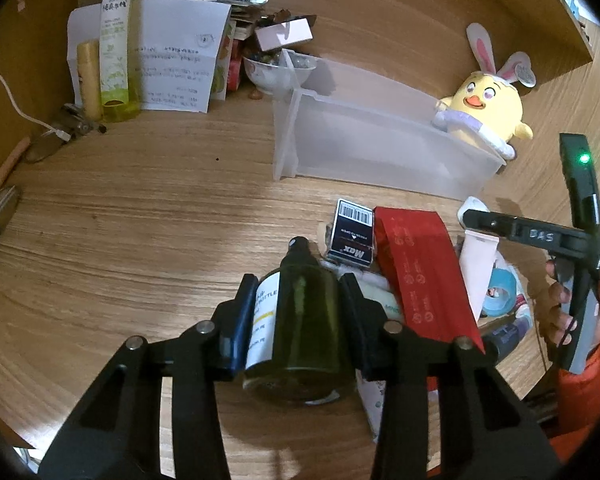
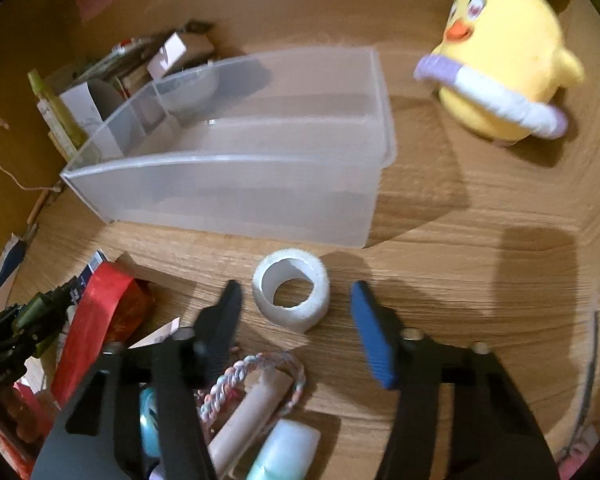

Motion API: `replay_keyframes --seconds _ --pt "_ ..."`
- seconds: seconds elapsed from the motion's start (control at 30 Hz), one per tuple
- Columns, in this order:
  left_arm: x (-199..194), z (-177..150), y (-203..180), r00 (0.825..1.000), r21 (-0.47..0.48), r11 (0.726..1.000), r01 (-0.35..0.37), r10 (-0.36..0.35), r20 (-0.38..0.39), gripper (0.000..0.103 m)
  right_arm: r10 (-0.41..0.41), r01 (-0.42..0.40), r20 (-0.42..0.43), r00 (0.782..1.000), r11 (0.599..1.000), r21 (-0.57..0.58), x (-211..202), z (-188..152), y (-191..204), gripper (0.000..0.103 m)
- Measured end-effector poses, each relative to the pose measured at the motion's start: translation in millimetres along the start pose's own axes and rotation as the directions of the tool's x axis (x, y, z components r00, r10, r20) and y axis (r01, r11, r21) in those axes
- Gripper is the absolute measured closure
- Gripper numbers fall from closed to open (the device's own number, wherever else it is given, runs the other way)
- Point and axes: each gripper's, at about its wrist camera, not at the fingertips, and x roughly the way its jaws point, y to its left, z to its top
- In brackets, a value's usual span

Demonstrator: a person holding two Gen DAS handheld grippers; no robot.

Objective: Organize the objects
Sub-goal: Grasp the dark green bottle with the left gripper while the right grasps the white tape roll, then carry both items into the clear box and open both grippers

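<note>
Wooden tabletop [image 1: 140, 220]. Far centre: translucent plastic organizer bin [image 2: 236, 184]; yellow plush chick [image 2: 508, 68] to its right. Near: left gripper [image 1: 300, 300] clamped on dark green glass bottle [image 1: 304, 320]. Right gripper [image 2: 296, 312] parted, straddling white tape roll [image 2: 291, 296], pads not touching.

The left gripper [image 1: 298, 292] clamps a dark green bottle [image 1: 304, 320] lying on the wooden table [image 1: 140, 220]. Beyond it sit a red packet [image 1: 420, 276], a clear plastic bin [image 1: 380, 140] and a yellow plush chick [image 1: 486, 110].
</note>
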Motion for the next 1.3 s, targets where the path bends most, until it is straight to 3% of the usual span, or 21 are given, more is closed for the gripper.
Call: replay_keyframes --seconds 0.4,0.63,0.87,1.07,1.3 --pt "-24 18 9 0.997 -0.031 0.999 -0.036 0.038 0.072 0.062 0.006 -0.005 0.122 0.993 1.0 -0.011 -47 -8 -7 0.068" --pt "-46 62 -4 0.983 0.002 0.999 -0.045 0.044 0.176 0.062 0.049 -0.047 0.228 0.973 0.999 -0.014 -84 10 -14 0.068" --pt "-37 117 -32 0.975 0.07 0.997 -0.027 0.011 0.223 0.062 0.079 -0.077 0.249 0.965 0.997 -0.019 -84 47 -14 0.068" --pt "8 152 -43 0.992 0.092 0.996 -0.004 -0.008 0.129 0.062 0.047 -0.036 0.213 0.976 0.998 -0.053 -62 83 -6 0.068" --pt "72 173 -44 0.999 0.084 0.996 0.014 -0.011 -0.038 0.062 0.045 -0.039 0.067 0.997 0.995 -0.097 -10 107 6 0.068"
